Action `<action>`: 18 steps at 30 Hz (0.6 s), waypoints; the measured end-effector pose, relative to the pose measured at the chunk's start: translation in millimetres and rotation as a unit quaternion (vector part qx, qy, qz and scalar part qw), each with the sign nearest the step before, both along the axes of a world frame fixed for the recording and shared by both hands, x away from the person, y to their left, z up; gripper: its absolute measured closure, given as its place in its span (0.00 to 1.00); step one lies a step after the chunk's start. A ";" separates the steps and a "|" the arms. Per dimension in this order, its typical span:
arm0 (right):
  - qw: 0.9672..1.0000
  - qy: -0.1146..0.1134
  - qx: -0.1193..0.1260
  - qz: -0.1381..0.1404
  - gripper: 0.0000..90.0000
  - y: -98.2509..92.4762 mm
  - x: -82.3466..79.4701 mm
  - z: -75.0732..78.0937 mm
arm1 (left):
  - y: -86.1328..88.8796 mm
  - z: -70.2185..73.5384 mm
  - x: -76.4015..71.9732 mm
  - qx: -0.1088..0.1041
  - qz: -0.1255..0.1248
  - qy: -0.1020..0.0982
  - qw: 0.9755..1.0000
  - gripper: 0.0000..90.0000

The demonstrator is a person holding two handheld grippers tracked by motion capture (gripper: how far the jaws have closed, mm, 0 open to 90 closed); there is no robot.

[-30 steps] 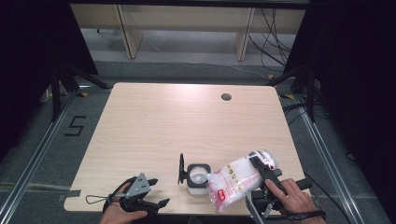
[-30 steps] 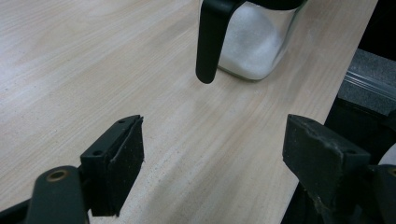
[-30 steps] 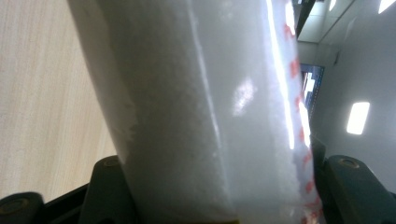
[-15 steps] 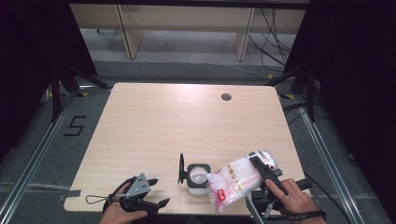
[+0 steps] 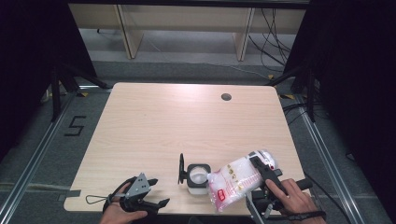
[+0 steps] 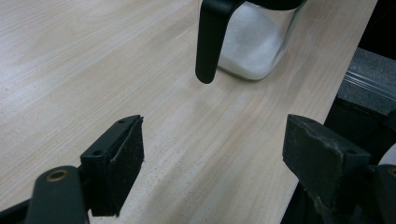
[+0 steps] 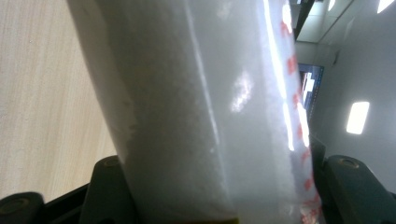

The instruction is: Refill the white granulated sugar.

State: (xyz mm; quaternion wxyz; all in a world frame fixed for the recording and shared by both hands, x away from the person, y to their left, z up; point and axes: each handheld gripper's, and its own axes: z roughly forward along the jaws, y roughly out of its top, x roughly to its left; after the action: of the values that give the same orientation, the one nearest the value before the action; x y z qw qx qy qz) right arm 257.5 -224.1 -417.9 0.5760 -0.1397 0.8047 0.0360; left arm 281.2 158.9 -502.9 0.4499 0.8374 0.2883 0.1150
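Note:
A clear plastic bag of white granules with red print hangs tilted over the table's front edge, its lower end beside the jar. My right gripper is shut on this bag, which fills the space between the two jaws. A small glass jar holding white granules stands near the front edge, with its black lid flipped up on the left side. My left gripper rests open at the front edge, left of the jar. Ahead of my left gripper stand the jar and its hanging lid.
The light wooden table has a round cable hole at the back right. Its front edge runs just under both hands. Dark floor, rails and shelf legs surround the table.

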 end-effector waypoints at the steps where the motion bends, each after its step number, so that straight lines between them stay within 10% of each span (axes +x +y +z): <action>1: 1.000 -0.002 -0.006 0.002 0.48 0.5 0.1 0.3 | 0.3 0.2 0.5 0.002 -0.003 -0.004 1.000 0.22; 18: 1.000 -0.009 -0.014 0.019 0.48 4.3 -0.9 2.6 | 0.2 0.0 0.5 0.002 -0.003 -0.003 1.000 0.22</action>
State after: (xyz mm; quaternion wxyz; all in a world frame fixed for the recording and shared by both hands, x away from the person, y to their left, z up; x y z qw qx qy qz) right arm 256.6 -219.8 -415.4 0.5801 -0.1632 0.7973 0.0343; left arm 281.7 159.1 -502.9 0.4496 0.8386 0.2844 0.1170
